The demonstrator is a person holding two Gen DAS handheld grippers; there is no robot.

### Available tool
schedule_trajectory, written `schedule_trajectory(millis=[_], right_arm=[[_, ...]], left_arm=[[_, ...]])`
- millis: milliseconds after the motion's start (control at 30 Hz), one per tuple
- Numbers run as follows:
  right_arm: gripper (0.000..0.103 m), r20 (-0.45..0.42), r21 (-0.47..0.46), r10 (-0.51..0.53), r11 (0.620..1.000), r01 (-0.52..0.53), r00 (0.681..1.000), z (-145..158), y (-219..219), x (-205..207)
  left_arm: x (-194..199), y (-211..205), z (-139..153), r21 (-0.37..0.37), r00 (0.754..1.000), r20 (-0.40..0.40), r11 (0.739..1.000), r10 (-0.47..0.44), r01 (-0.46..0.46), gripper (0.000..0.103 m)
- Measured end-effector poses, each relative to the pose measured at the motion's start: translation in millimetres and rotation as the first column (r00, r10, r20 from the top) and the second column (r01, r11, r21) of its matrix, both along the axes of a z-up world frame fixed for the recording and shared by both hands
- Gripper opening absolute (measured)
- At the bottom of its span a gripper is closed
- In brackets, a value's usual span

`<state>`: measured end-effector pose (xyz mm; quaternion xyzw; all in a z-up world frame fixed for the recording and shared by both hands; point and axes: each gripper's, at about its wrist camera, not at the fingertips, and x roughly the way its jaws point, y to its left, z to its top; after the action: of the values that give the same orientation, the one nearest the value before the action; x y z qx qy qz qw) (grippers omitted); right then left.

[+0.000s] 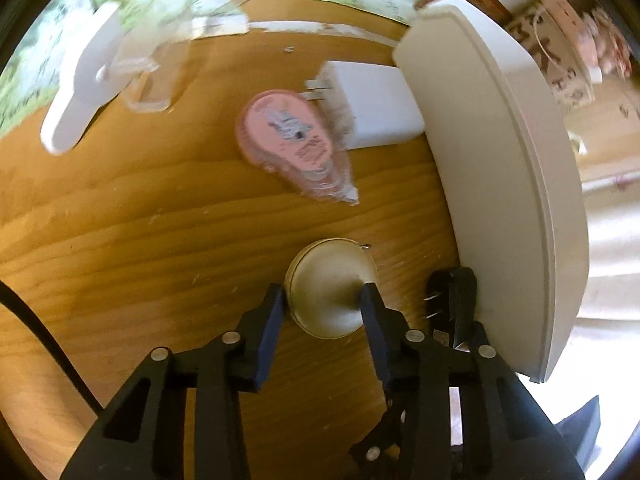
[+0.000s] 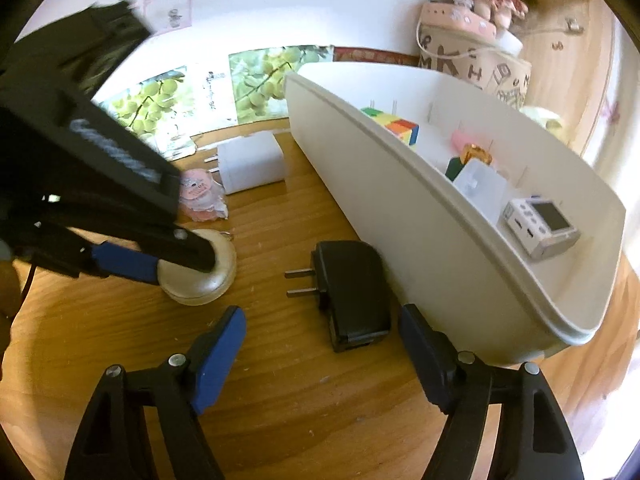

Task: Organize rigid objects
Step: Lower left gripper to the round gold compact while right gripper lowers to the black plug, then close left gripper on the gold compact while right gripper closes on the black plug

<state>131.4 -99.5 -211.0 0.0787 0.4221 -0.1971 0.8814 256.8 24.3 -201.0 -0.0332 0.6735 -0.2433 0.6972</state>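
Observation:
My left gripper (image 1: 323, 300) is shut on a round cream tape-measure case (image 1: 334, 286) that rests on the wooden table; it also shows in the right wrist view (image 2: 200, 276). My right gripper (image 2: 322, 326) is open, its jaws either side of a black plug adapter (image 2: 352, 292) lying against the white organizer bin (image 2: 400, 208). The adapter also shows in the left wrist view (image 1: 454, 300). The bin holds a colour cube (image 2: 394, 124), a small white device with a screen (image 2: 538, 226) and other small items.
A pink correction-tape dispenser (image 1: 290, 140) and a white charger (image 1: 368, 106) lie farther back on the table. A white handled object (image 1: 84, 80) lies at the far left. A patterned basket with a doll (image 2: 476, 44) stands behind the bin.

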Motion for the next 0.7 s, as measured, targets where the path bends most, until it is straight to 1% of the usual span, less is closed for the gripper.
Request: schedule_trajectory(millis=[67,233,300,367,533,600,667,700], right_arm=[[0.075,-0.009,0.026,-0.016,1.000,0.016,1.000,-2.9,-4.1,2.0],[0.060,0.015,0.051,-0.066,0.997,0.065,0.998,0.2,-5.5,-2.3],[0.048,0.019,0.048,-0.082,0.996,0.081,0.996,0.9,-8.2,-2.7],[0.039,0.026,0.055,-0.097,0.994,0.095,0.995,1.4,-12.6,-4.1],[0.038,0.026,0.089,-0.073,0.994,0.070,0.997,3.7,-17.7,-4.9],[0.038,0.022,0.106,-0.056,0.993,0.054,0.998,5.8,-16.4,-7.4],[0.038,0.018,0.117,-0.041,0.992,0.038,0.999,6.4,-14.3,-9.9],[0.038,0.015,0.124,-0.030,0.992,0.028,0.999,7.5,-13.7,-11.2]], left_arm=[[-1.1,9.7,-0.4,-0.008,1.000,-0.007,1.000,0.012,-0.012,0.039],[-5.3,29.9,-1.9,-0.019,1.000,-0.018,1.000,0.023,-0.023,0.036],[-6.9,35.5,-1.8,-0.025,0.999,-0.023,0.999,0.028,-0.029,0.035],[-7.4,39.1,-1.7,-0.029,0.999,-0.027,0.999,0.031,-0.032,0.034],[-11.5,46.0,-1.5,-0.025,0.999,-0.018,0.999,0.026,-0.027,0.032],[-9.3,48.3,-2.1,-0.029,1.000,-0.014,0.999,0.027,-0.028,0.028],[-8.8,47.6,1.7,-0.037,0.999,-0.014,0.999,0.034,-0.035,0.025],[-12.6,45.9,8.3,-0.042,0.999,-0.016,0.998,0.039,-0.040,0.024]])
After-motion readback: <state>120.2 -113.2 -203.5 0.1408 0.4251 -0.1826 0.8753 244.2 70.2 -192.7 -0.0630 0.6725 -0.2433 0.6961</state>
